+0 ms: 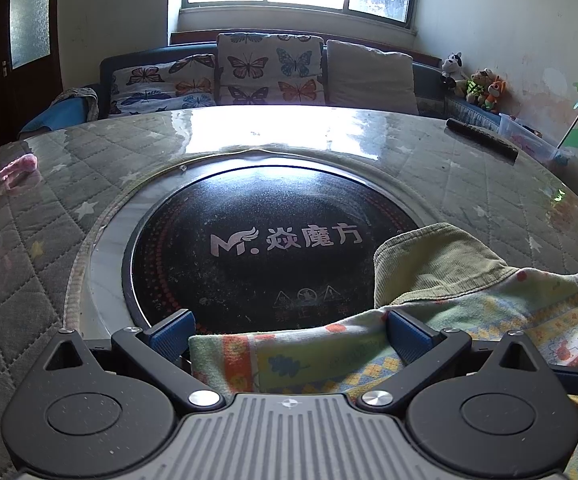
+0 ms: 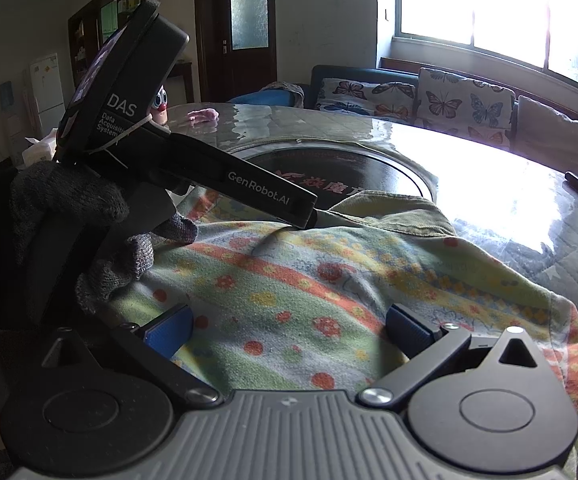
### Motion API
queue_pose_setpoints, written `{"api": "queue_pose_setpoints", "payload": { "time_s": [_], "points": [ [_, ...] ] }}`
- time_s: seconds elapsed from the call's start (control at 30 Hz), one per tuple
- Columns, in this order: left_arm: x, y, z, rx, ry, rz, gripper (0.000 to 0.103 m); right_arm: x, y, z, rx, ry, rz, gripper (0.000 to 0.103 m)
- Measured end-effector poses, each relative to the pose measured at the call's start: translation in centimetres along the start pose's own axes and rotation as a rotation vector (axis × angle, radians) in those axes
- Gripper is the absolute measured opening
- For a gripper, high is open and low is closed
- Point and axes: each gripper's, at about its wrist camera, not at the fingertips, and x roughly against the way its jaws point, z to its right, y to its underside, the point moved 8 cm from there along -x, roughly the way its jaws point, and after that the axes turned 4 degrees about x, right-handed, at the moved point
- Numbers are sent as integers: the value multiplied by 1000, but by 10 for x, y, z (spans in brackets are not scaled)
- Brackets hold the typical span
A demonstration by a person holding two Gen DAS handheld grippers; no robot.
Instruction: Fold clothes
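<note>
A flowered, striped garment (image 2: pixel 309 280) with an olive ribbed collar (image 2: pixel 393 216) lies bunched on the round table. In the left wrist view its edge (image 1: pixel 329 352) lies between the open blue pads of my left gripper (image 1: pixel 289 334), over the rim of the black cooktop (image 1: pixel 269 248). My right gripper (image 2: pixel 289 330) hovers open just above the cloth's middle. The right wrist view also shows the left gripper's black body (image 2: pixel 209 168), held by a hand in a grey knit glove (image 2: pixel 69 208), its tip down at the garment's far edge.
The table (image 1: pixel 29 220) has a quilted star cover under glass, with glare at the far side. A dark bar (image 1: pixel 483 140) lies at the right back, a pink scrap (image 1: pixel 19 166) at the left. A sofa with butterfly cushions (image 1: pixel 249 72) stands behind.
</note>
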Motion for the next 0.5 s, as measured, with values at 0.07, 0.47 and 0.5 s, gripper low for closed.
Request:
{"api": "queue_pose_setpoints", "payload": {
  "time_s": [0.07,0.47,0.5],
  "points": [
    [0,0,0,-1,-1,0,103,0,0,0,3,3,-2,103],
    [2,0,1,3,11,-16,103,-1,-1,0,7,1,-5,103],
    [3,0,1,8,9,-20,103,-1,-1,0,7,1,-6,103]
  ]
}}
